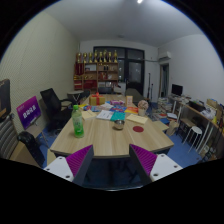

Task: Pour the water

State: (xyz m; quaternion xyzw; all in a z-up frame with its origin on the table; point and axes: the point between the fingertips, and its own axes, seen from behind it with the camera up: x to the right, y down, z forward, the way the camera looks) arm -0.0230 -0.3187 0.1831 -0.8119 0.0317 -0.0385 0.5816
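Note:
A green bottle [77, 121] stands upright on the left part of a long wooden table [105, 142]. A small teal cup with a dark top [118, 120] sits near the middle of the table, to the right of the bottle. My gripper [112, 163] is well back from both, above the table's near end. Its two fingers, with purple pads [81, 161], are spread wide apart and hold nothing.
Papers, boxes and small items [135, 105] crowd the far half of the table. Black office chairs [52, 103] stand at the left, a shelf with trophies [99, 66] at the back wall, and desks with a monitor [178, 92] at the right.

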